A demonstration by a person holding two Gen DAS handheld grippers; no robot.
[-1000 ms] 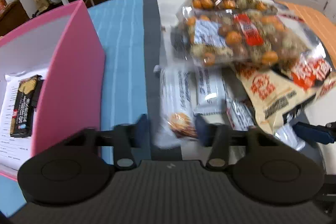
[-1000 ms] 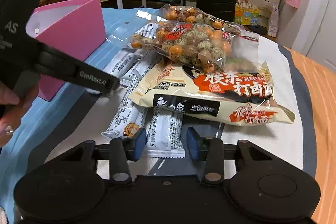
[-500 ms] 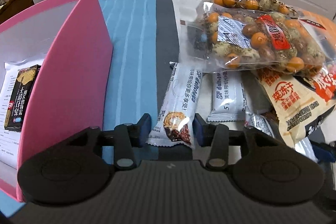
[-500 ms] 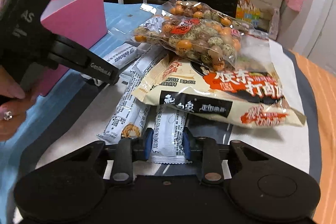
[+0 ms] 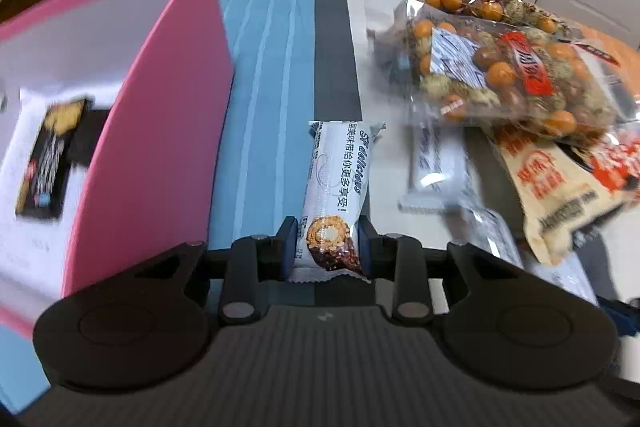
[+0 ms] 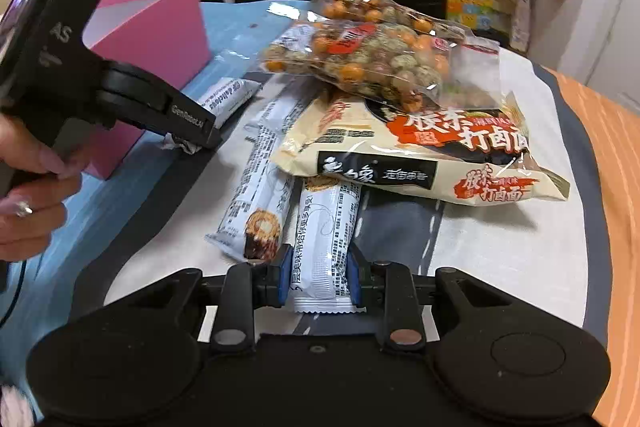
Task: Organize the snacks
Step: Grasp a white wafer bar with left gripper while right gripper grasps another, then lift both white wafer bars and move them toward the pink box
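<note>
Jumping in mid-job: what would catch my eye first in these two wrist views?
Each gripper is clamped on a white wafer bar: the left gripper on one over the blue stripes, its jaws having just closed, the right gripper on another near the table's front. Behind them, clear nut bags lie piled on a beige noodle packet, and a pink box stands left.

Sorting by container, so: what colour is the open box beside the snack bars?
Pink outside, white inside; the box shows best in the left wrist view.
</note>
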